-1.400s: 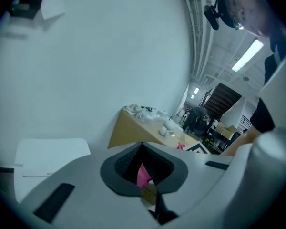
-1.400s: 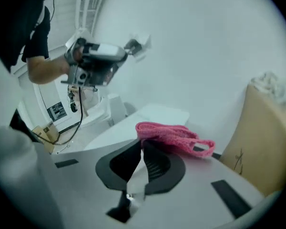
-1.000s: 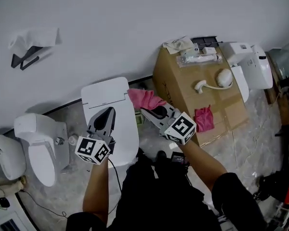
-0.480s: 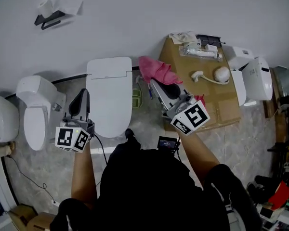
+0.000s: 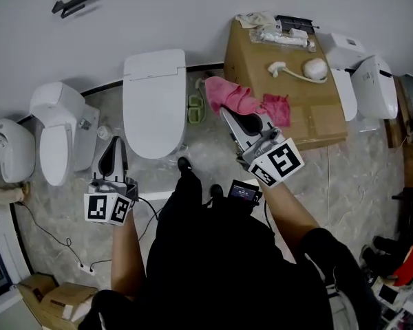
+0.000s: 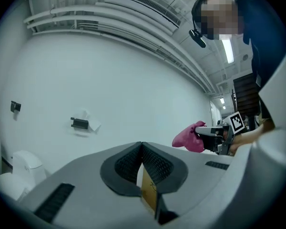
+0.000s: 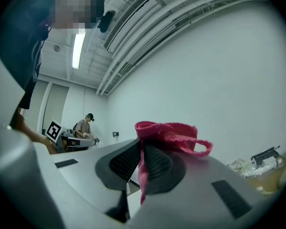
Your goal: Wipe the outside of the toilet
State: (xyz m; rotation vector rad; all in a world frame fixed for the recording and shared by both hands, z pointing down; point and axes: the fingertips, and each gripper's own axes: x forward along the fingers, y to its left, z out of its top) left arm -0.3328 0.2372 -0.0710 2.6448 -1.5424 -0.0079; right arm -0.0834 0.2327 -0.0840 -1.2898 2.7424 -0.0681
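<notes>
We hold the pink cloth (image 5: 228,96) pinched in our right gripper (image 5: 233,121), between the cardboard box (image 5: 310,122) and the white toilet (image 5: 153,105). Our left gripper (image 5: 114,146) has its jaws pressed together on nothing and hovers just left of the toilet's front end.

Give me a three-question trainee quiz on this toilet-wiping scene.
1. True or false: the left tool holds a cloth.
2. What is clamped in the right tool? A) a sponge B) a pink cloth C) a brush
3. Fill in: the lid of the toilet nearest the tools is ____.

Key: 1 false; 2 B; 3 closed.
</notes>
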